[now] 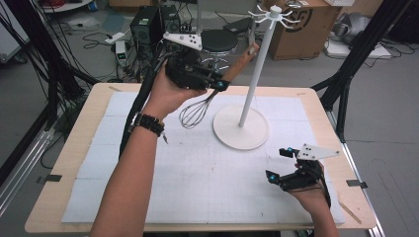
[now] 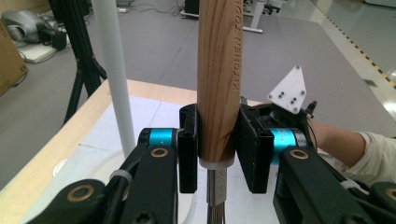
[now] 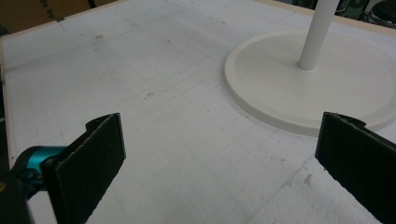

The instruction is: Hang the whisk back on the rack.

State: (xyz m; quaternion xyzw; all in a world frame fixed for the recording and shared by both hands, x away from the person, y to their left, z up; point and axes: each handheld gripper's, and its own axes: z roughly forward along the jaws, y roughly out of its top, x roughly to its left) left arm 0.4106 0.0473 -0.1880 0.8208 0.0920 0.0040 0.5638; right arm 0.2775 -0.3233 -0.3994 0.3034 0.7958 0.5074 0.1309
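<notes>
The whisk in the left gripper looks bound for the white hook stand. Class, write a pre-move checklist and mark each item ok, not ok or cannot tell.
1. Grip: the left gripper has both jaws closed on the whisk, on its wooden handle just above the metal collar. Ok.
2. Whisk off the table: it hangs tilted in the air, wire head down, handle end up towards the stand's pole. Ok.
3. Hooks free on the stand: none of the hooks that can be seen carries anything. Ok.
4. Hanging loop at the handle's end: cannot tell.
5. Stand's base flat on the mat: ok.
6. Right gripper out of the way: open, low near the table's right edge. Ok.
</notes>
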